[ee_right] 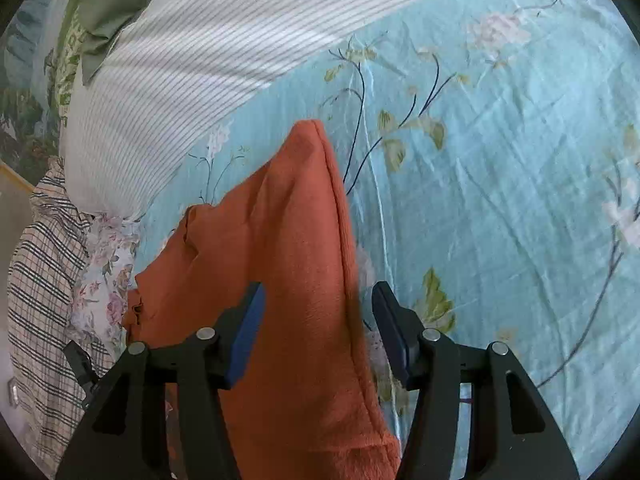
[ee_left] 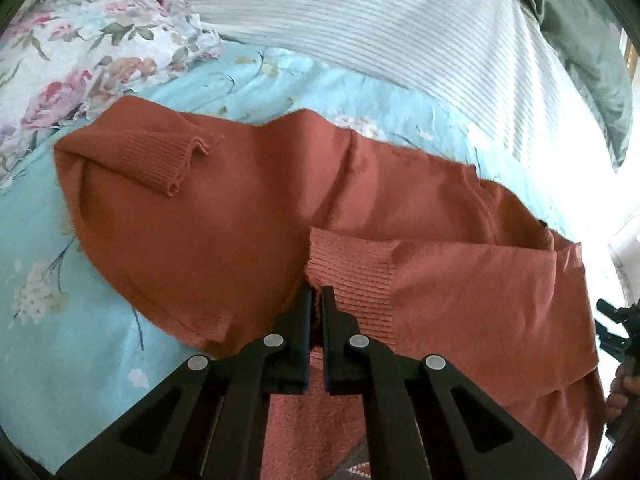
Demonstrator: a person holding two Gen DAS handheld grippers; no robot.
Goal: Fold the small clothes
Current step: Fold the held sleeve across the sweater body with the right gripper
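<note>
1. Left gripper (ee_left: pixel 317 294): jaws pressed together, pinching the edge of a ribbed cuff (ee_left: pixel 352 276) of the rust-orange sweater (ee_left: pixel 224 216), a sliver of knit visible between the pads.
2. Sweater spread ahead of the left gripper on the light blue flowered sheet (ee_left: pixel 48 240); second cuff (ee_left: pixel 160 156) folded onto the body, ahead and to the left.
3. Right gripper (ee_right: pixel 318 320): jaws spread, not pinching; blue pads (ee_right: pixel 246 340) apart, a raised fold of the sweater (ee_right: pixel 296 260) between them, closer to the left finger, gap on the right side.
4. Beyond both grippers: white striped pillow (ee_right: pixel 180 60); green cloth (ee_right: pixel 116 0) past it.
5. Left of the right gripper: flowered cloth (ee_right: pixel 104 280) and checked cloth (ee_right: pixel 40 280) beside the sweater.
6. At the right edge of the left wrist view: part of the other black tool and a hand (ee_left: pixel 620 384) on it.
</note>
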